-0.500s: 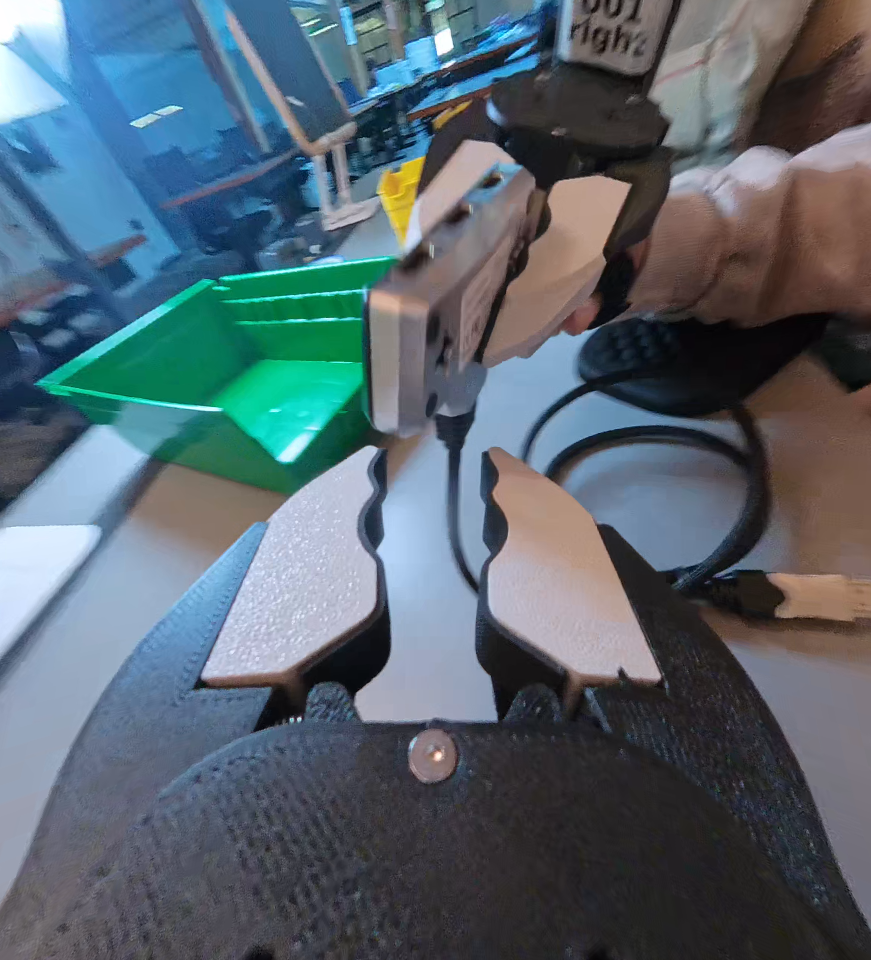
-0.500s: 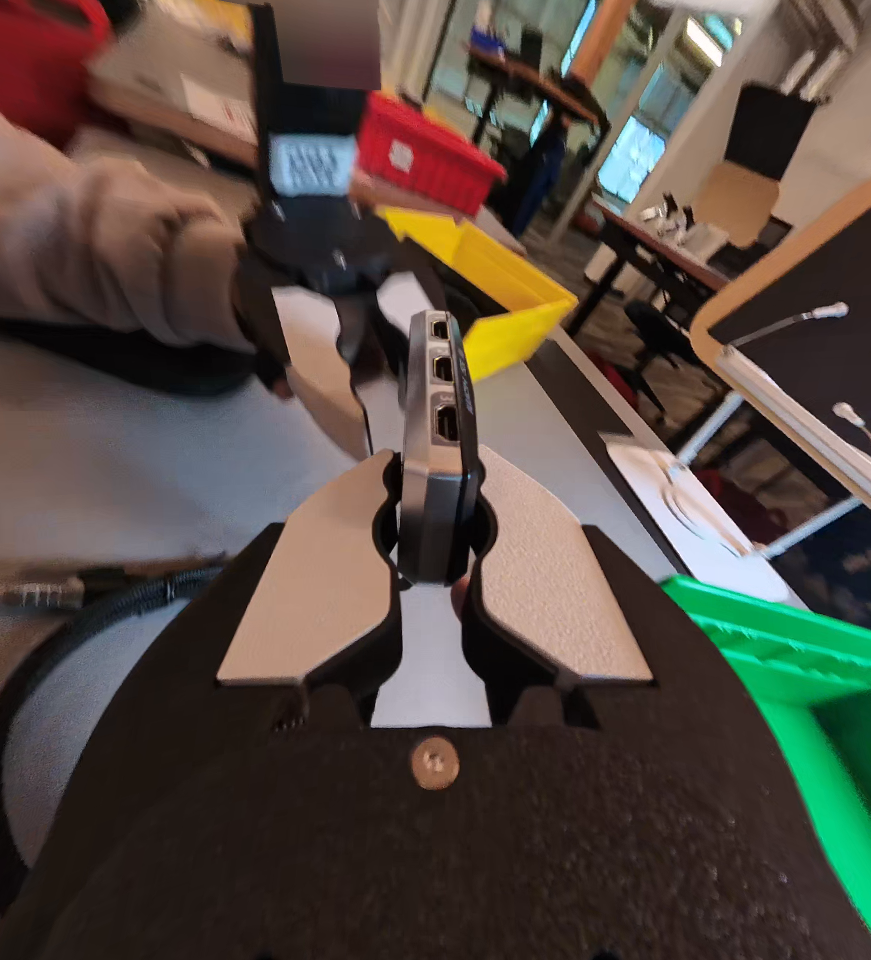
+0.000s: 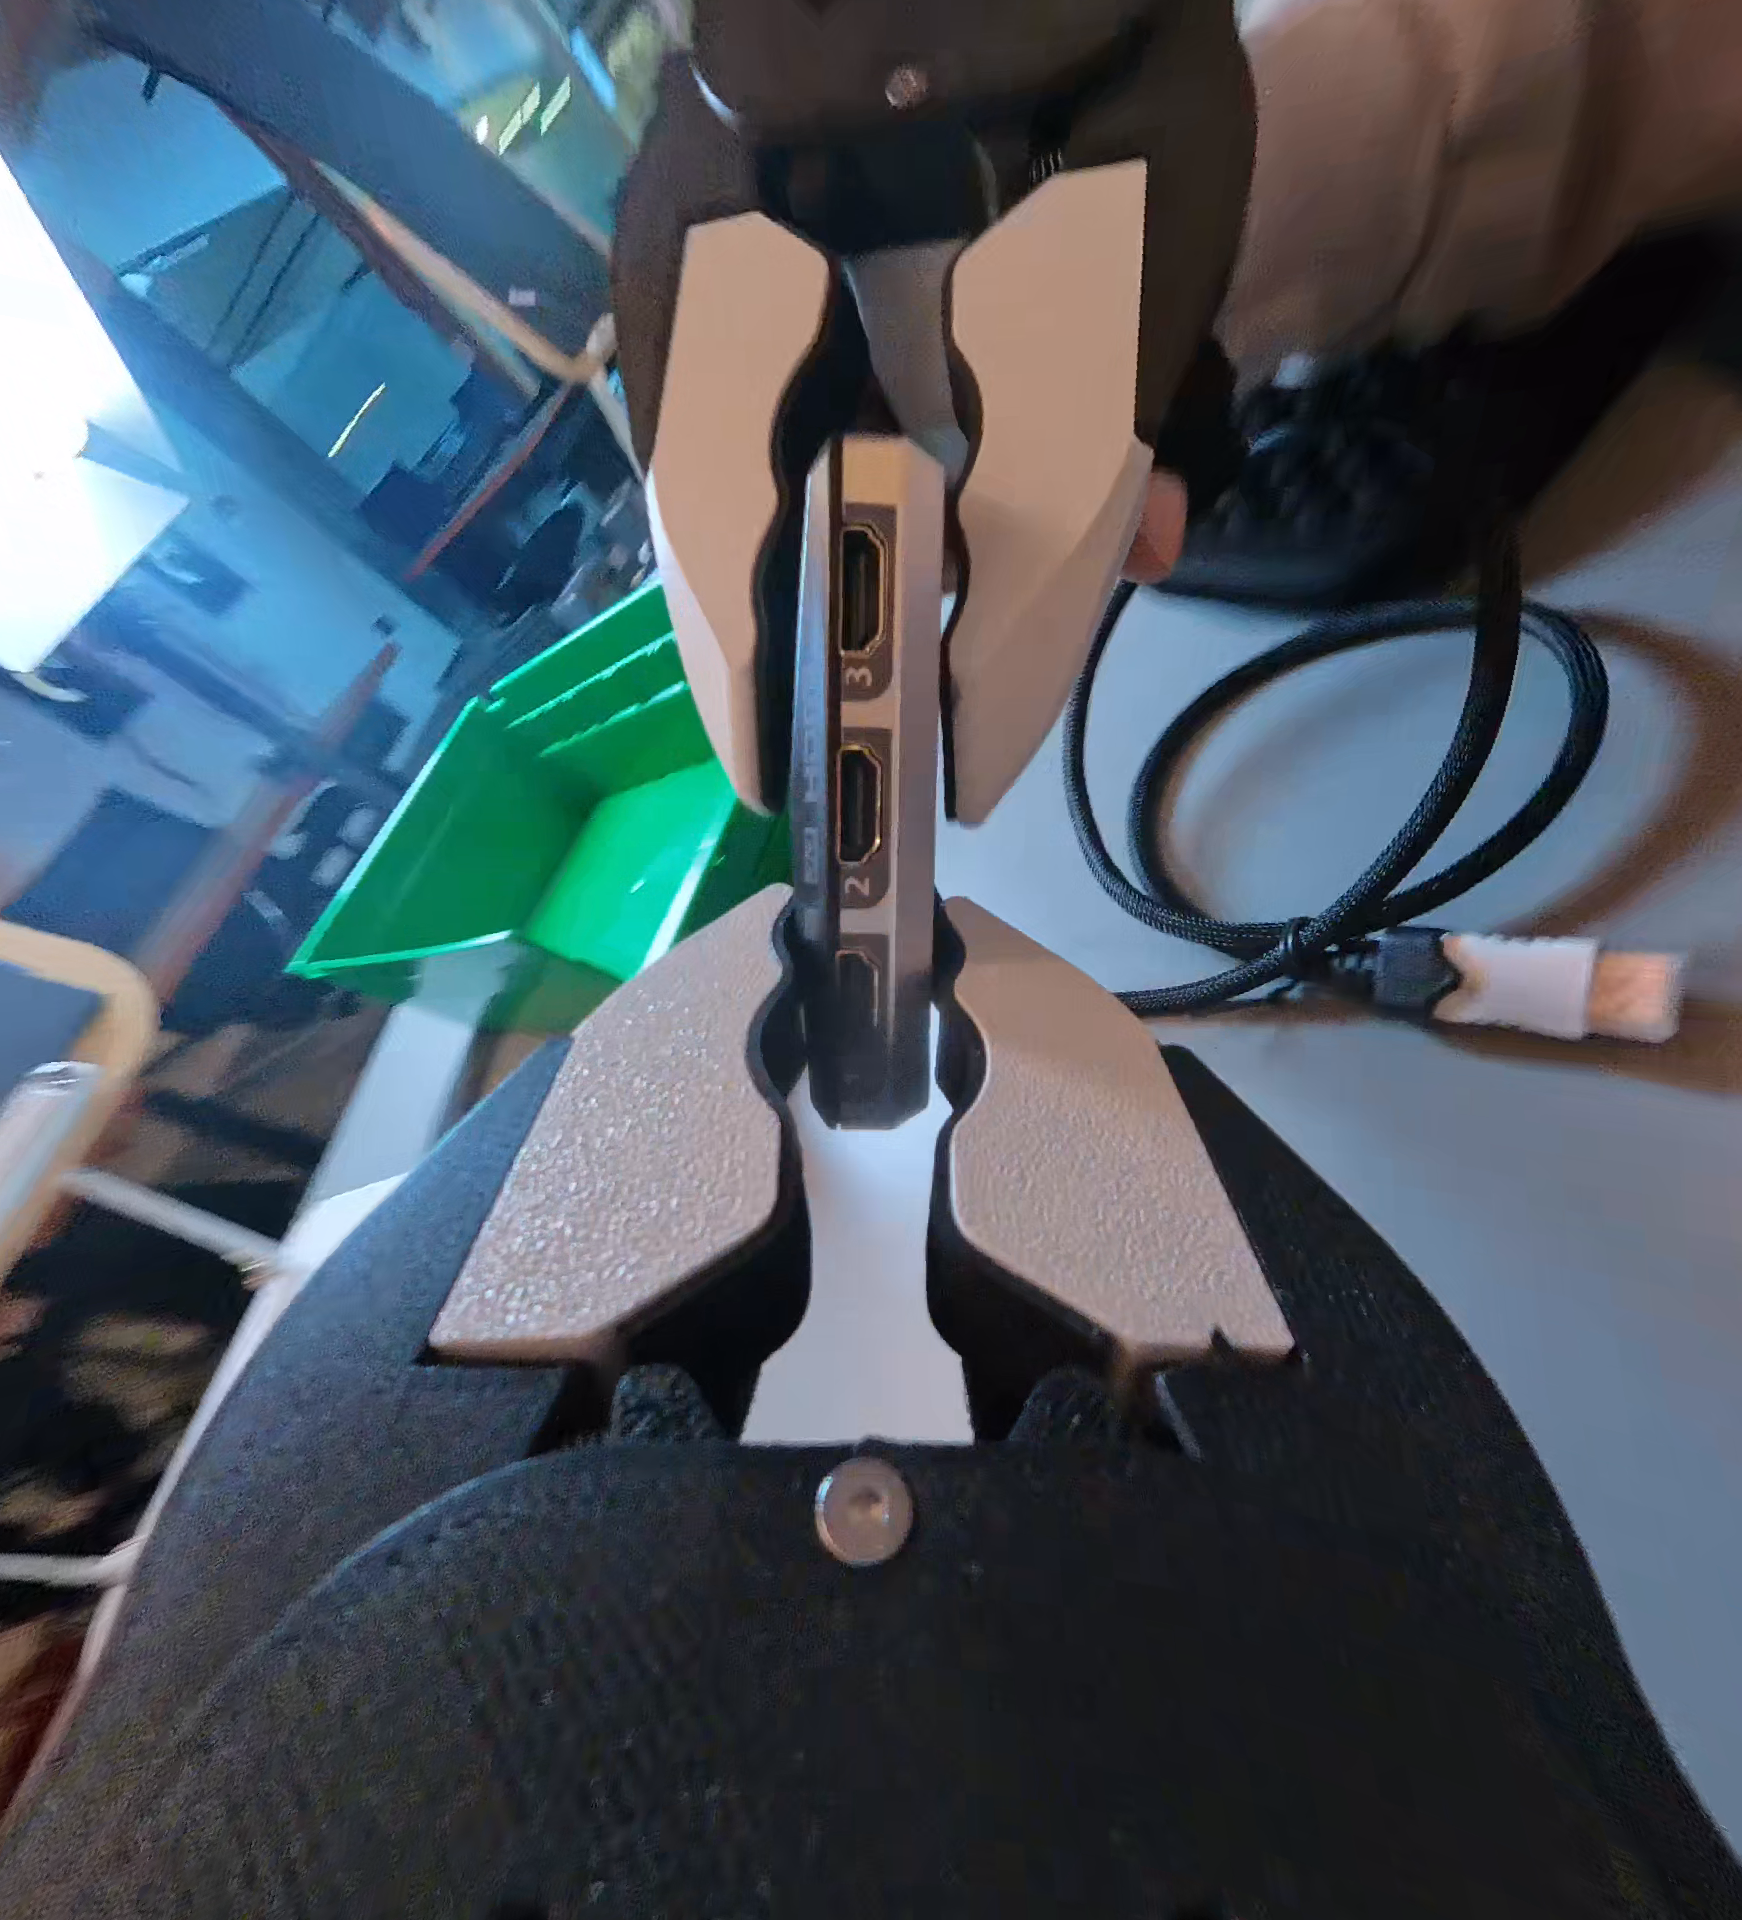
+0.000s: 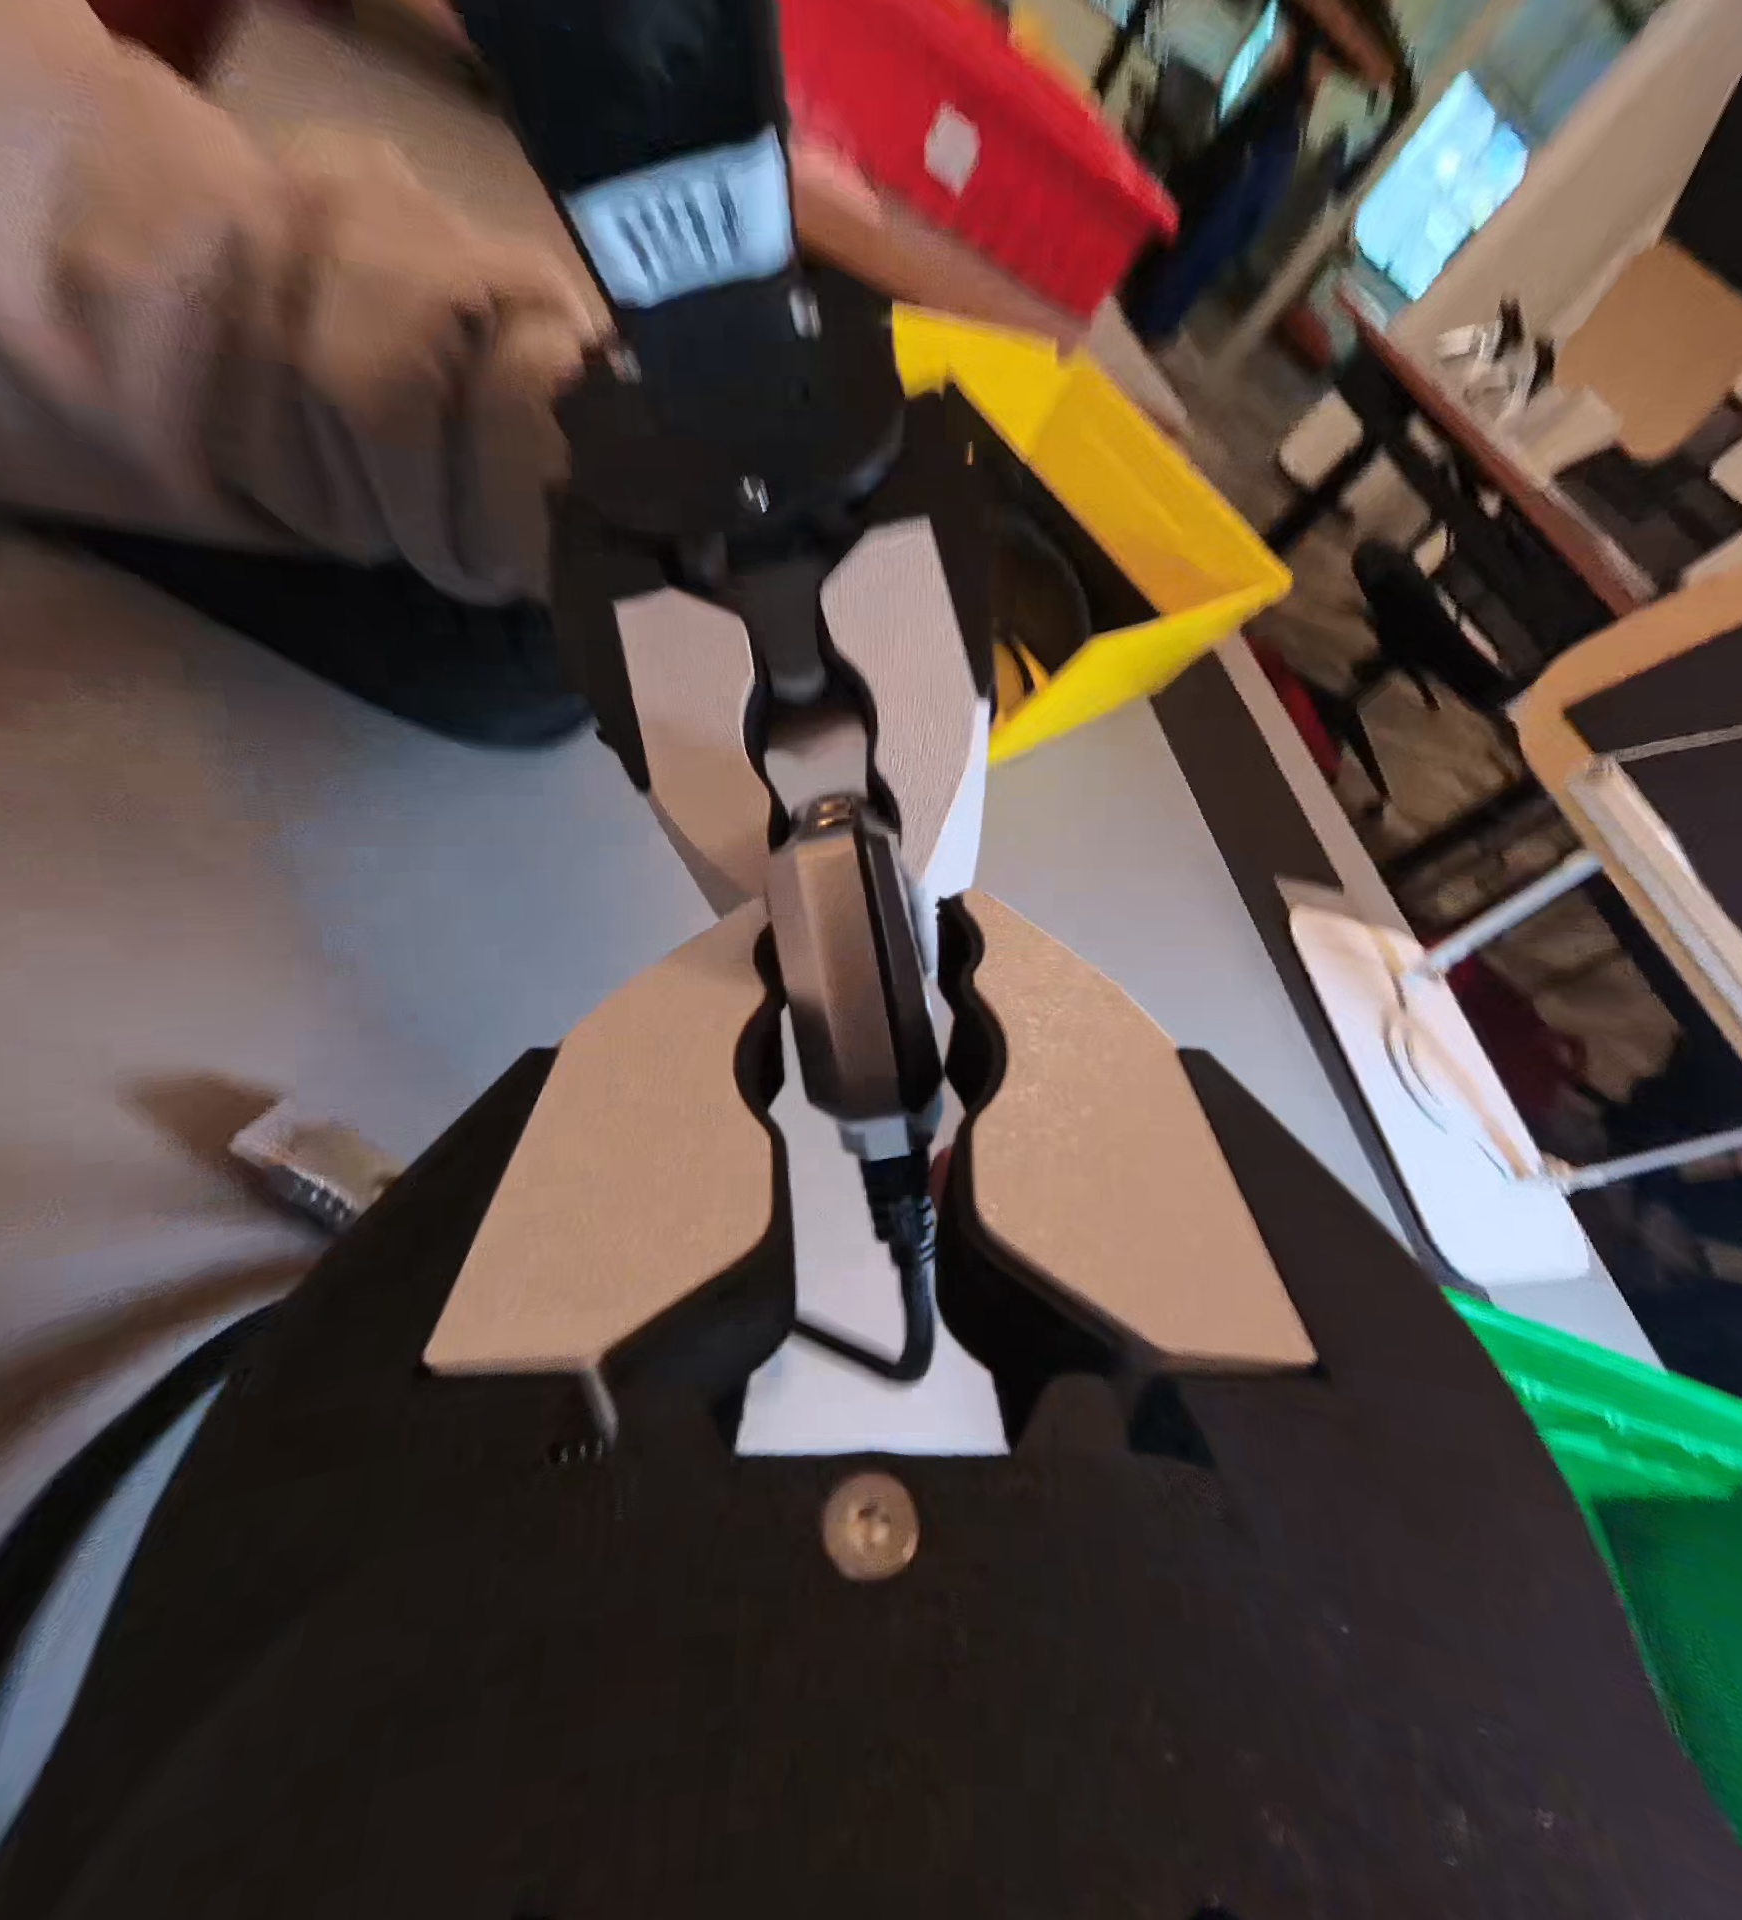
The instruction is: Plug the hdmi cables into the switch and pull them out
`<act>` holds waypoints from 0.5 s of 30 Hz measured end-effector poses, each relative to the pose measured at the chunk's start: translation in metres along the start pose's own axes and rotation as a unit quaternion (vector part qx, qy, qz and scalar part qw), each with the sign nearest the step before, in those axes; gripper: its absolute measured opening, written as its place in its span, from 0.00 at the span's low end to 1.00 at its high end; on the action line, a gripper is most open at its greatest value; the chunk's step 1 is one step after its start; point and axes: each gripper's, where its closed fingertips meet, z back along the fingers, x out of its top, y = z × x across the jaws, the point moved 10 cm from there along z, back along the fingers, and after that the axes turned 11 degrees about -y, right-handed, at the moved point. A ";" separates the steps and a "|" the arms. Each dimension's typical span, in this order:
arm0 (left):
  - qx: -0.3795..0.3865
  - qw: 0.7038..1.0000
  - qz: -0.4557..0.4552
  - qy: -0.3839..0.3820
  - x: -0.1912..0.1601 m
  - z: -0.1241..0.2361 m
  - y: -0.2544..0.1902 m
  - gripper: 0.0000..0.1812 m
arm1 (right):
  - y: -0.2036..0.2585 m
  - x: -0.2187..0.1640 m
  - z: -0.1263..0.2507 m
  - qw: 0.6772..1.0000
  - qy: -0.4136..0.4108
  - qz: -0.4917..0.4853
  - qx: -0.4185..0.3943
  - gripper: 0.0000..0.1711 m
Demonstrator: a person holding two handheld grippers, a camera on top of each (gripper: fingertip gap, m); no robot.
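The grey HDMI switch [image 3: 867, 727] is held in the air between both grippers, and its row of three empty ports faces the left wrist camera. My left gripper [image 3: 865, 920] is shut on its near end. My right gripper [image 3: 862, 816] comes from the opposite side and is shut on its far end. In the right wrist view the switch [image 4: 836, 987] sits edge-on in my right gripper [image 4: 851, 914], with its short black lead [image 4: 903, 1236] running back between the fingers. A black braided HDMI cable [image 3: 1366, 727] lies coiled on the table, and its white plug [image 3: 1532, 982] is free.
A green bin [image 3: 534, 862] stands at the table's edge beyond the switch and also shows in the right wrist view [image 4: 1677, 1507]. A yellow bin [image 4: 1137, 520] and a red bin [image 4: 981, 177] stand farther back. A person's sleeve [image 4: 171, 312] is behind the left gripper.
My left gripper has moved forward and closed on the switch's free end. The switch has turned, so its ports now face the left camera. The right gripper still holds it.
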 end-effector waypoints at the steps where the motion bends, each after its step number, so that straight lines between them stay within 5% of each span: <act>1: -0.011 0.999 0.031 -0.025 -0.003 0.001 0.001 0.12 | -0.002 0.002 0.006 0.999 -0.033 -0.002 0.006 0.18; 3: -0.034 0.992 0.096 -0.079 -0.010 0.002 0.002 0.12 | -0.005 0.002 0.016 0.998 -0.058 0.004 0.014 0.24; 8: -0.037 0.962 0.203 -0.180 -0.016 0.008 0.010 0.12 | -0.002 -0.040 0.014 0.995 0.026 -0.036 0.089 0.36; 9: -0.037 0.958 0.211 -0.191 -0.015 0.008 0.011 0.12 | 0.000 -0.048 0.009 0.994 0.018 -0.051 0.093 0.33; 11: -0.043 0.956 0.217 -0.192 -0.016 0.007 0.009 0.12 | -0.001 -0.052 0.003 0.996 -0.017 -0.040 0.078 0.10; 15: -0.011 0.979 0.166 -0.120 -0.018 0.007 0.013 0.12 | -0.015 -0.045 0.004 0.999 0.019 -0.010 0.037 0.05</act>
